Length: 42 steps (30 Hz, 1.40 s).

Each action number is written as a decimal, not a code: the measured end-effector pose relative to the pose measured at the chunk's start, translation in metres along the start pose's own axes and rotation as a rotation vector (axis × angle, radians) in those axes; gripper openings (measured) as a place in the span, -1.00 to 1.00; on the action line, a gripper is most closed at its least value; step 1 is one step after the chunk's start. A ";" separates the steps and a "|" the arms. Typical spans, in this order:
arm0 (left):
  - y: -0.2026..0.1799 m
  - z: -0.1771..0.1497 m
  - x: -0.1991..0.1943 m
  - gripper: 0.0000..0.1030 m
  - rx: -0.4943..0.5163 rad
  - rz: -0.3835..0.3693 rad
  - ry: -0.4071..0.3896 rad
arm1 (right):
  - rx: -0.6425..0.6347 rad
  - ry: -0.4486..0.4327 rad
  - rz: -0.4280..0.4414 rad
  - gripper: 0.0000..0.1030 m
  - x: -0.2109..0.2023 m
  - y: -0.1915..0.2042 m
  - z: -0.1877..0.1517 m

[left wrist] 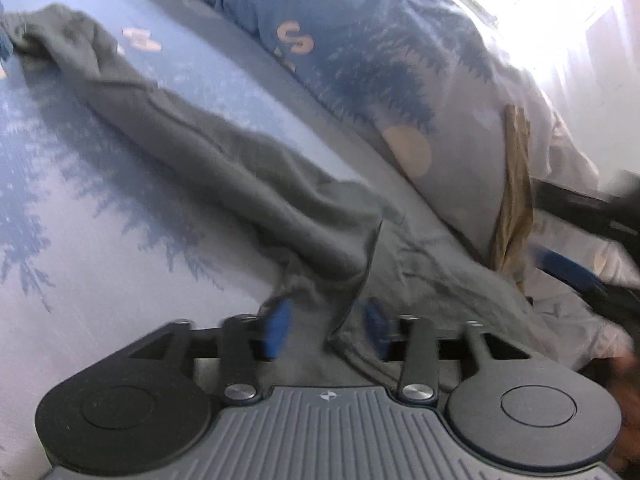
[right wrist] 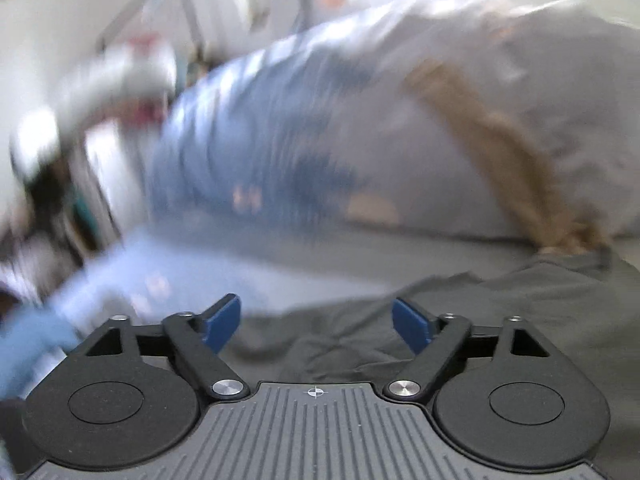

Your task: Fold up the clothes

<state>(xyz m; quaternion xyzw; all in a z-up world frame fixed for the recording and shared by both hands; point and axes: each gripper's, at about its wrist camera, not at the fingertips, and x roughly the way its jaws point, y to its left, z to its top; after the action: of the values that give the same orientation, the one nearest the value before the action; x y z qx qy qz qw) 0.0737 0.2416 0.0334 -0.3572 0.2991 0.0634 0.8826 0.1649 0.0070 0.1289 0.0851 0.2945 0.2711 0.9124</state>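
Note:
A long dark grey garment [left wrist: 200, 140] lies stretched across a blue bed sheet [left wrist: 80, 208] printed with trees. Its near end is bunched at my left gripper [left wrist: 327, 328]. The left jaws stand apart, and a fold of the grey cloth runs between the blue pads [left wrist: 276, 328] without being pinched. In the blurred right wrist view, my right gripper [right wrist: 316, 326] stands wide open just above the same grey garment [right wrist: 520, 300], with nothing pressed between its fingers.
A bulky blue duvet [left wrist: 380, 60] with a tree print rises behind the garment. A tan strip of cloth [left wrist: 516, 184] hangs down its side, and white bedding [right wrist: 540, 80] lies beyond. A dark tool with a blue part [left wrist: 572, 272] shows at the right edge.

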 end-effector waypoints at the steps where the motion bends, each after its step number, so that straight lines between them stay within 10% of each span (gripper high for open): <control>1: -0.003 0.000 -0.001 0.21 0.012 -0.009 -0.006 | 0.031 -0.051 -0.003 0.86 -0.025 -0.013 -0.004; 5: -0.017 -0.002 -0.004 0.46 0.069 -0.069 -0.006 | 0.073 -0.155 -0.148 0.95 -0.111 -0.073 -0.035; 10: -0.031 -0.010 -0.007 0.60 0.113 -0.094 -0.008 | 0.090 -0.061 -0.450 0.95 -0.164 -0.151 -0.085; 18: -0.044 -0.028 -0.002 0.73 0.188 -0.081 0.015 | -0.111 0.114 -0.532 0.91 -0.138 -0.170 -0.138; 22: -0.043 -0.031 0.003 0.73 0.190 -0.068 0.025 | -0.036 0.183 -0.508 -0.35 -0.119 -0.184 -0.145; 25: -0.041 -0.030 0.003 0.73 0.179 -0.067 0.021 | 0.069 0.155 -0.510 -0.50 -0.130 -0.192 -0.149; 33: -0.029 -0.017 -0.020 0.73 0.086 -0.072 -0.029 | 0.164 0.143 -0.610 0.21 -0.169 -0.167 -0.135; 42: 0.002 0.033 -0.098 0.98 0.027 0.042 -0.278 | -0.286 0.019 -0.282 0.60 -0.131 0.006 -0.024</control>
<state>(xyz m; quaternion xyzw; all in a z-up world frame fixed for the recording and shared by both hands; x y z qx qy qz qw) 0.0089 0.2749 0.1067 -0.3265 0.1821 0.1268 0.9188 0.0590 -0.0598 0.1761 -0.0900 0.2706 0.1803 0.9414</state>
